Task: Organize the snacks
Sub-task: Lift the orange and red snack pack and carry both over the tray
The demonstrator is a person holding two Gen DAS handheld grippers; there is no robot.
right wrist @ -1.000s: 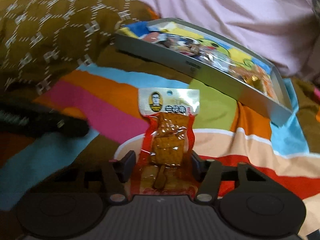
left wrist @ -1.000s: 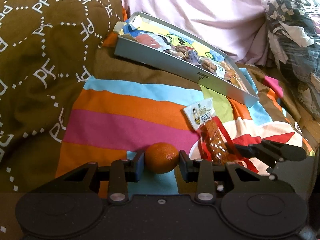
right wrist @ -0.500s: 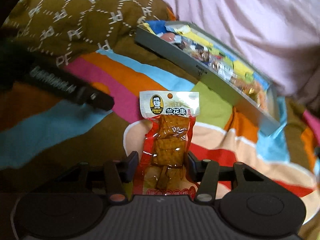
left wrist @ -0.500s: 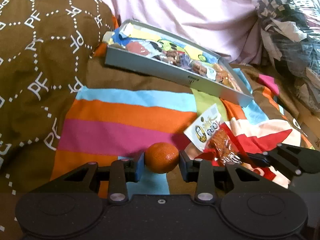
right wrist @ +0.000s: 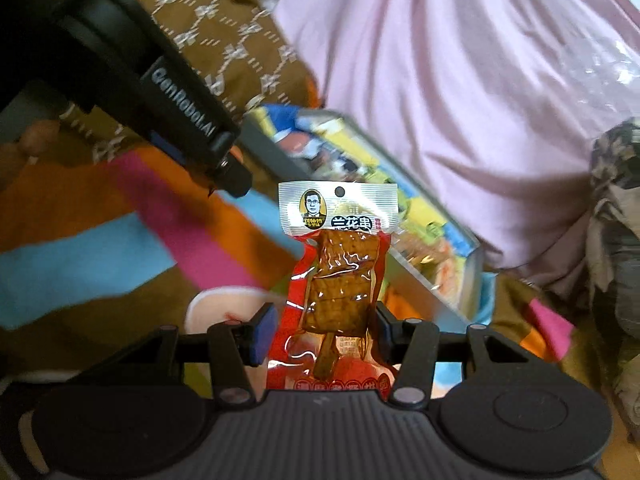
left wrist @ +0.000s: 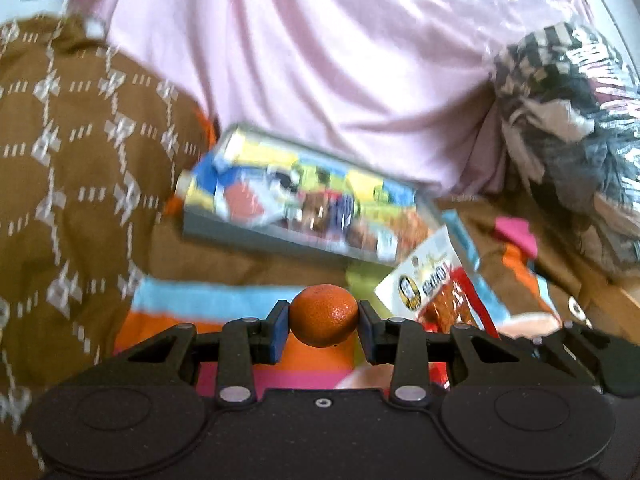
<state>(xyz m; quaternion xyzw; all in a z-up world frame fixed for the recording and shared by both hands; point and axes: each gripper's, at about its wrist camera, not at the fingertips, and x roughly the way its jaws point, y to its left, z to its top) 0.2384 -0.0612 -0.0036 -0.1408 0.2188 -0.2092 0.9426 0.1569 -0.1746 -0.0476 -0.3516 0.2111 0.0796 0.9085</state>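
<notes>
Pinching a small orange (left wrist: pixel 323 315) between both pads, left gripper (left wrist: pixel 323 322) raised above the striped blanket (left wrist: pixel 208 300). Clamped on a snack packet (right wrist: pixel 340 276), right gripper (right wrist: pixel 322 330) likewise lifted clear of the blanket, jaws pressed against the packet's lower sides. Packet's long axis running straight out along the fingers, white header with portrait farthest from the camera, red sealed end nearest. Beyond both, a grey tray (left wrist: pixel 280 236) of mixed wrappers, lying slantwise on the blanket, its near wall facing the grippers, its far edge against pink cloth (left wrist: pixel 340 60). Brown patterned cover (left wrist: pixel 72 160) banked at the tray's left end; a bundle of bags (left wrist: pixel 568 120) past its right end. Open blanket between grippers and tray's near wall.
</notes>
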